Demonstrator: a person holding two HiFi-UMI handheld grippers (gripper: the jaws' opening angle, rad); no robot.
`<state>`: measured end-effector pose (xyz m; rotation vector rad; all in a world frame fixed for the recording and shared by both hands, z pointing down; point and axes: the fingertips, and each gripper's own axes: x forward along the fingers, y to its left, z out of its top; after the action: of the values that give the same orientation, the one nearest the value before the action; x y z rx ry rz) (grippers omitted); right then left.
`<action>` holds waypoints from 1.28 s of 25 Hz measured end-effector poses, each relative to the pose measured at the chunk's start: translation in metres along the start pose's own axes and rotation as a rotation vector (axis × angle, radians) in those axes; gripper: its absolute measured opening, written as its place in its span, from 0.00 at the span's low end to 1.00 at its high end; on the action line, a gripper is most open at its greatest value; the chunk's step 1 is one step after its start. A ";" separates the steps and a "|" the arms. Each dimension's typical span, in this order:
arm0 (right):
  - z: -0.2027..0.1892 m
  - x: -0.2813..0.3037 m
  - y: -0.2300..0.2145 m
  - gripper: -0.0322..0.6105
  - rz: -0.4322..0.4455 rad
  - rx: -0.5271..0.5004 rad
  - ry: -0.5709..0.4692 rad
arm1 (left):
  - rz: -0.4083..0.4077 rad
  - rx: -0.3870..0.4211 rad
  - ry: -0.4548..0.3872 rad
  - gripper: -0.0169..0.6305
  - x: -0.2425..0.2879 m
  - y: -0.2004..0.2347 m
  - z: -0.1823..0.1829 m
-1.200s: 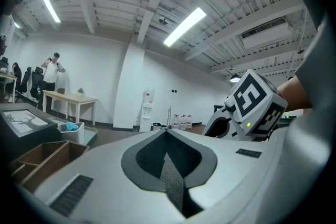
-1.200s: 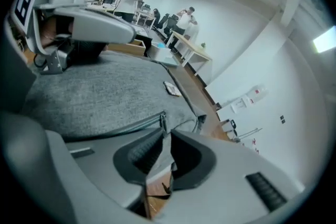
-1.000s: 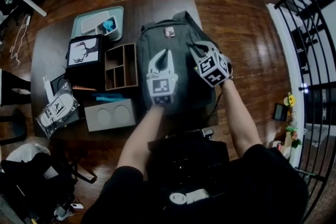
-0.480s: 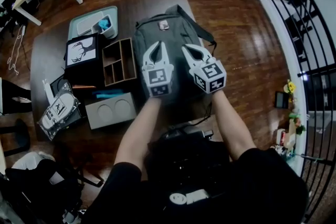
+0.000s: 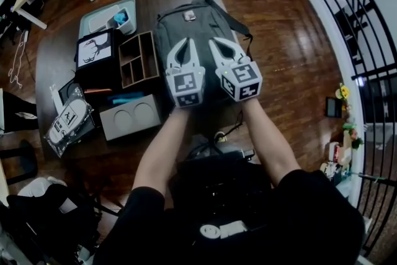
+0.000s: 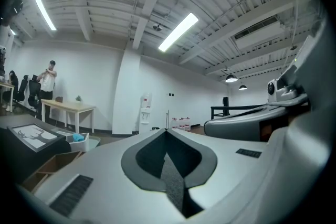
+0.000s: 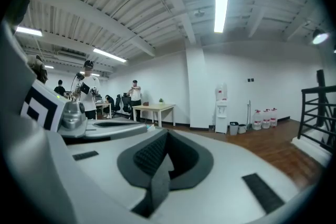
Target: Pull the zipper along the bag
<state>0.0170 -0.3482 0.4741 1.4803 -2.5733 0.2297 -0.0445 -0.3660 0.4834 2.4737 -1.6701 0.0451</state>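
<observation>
A grey backpack [image 5: 193, 25] lies flat on the dark table [image 5: 56, 65], its top end and small label away from me. I cannot make out its zipper pull. Both grippers are held side by side over the bag's lower half, pointing away from me. My left gripper [image 5: 185, 42] is shut with nothing between its jaws; its own view shows the tips meeting [image 6: 167, 131] against the room. My right gripper [image 5: 218, 41] is likewise shut and holds nothing [image 7: 167, 134]. Neither gripper view shows the bag.
Left of the bag stand a wooden compartment box [image 5: 138, 59], a black box with a deer picture [image 5: 94, 53], a teal tray [image 5: 102, 15], a grey block with two round hollows [image 5: 130, 118] and a plastic packet [image 5: 68, 124]. A black railing [image 5: 366, 40] runs along the right.
My right gripper has left the bag's right side, shut its jaws and come in beside the left one. The left gripper has shifted slightly up the bag.
</observation>
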 end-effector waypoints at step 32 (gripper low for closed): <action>0.001 -0.242 0.091 0.06 0.105 -0.054 -0.144 | 0.096 0.114 -0.107 0.03 -0.215 -0.161 0.026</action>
<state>0.0582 -0.1003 0.4157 1.3929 -2.7499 0.0675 0.0219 -0.1136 0.4157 2.5163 -1.8798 0.0191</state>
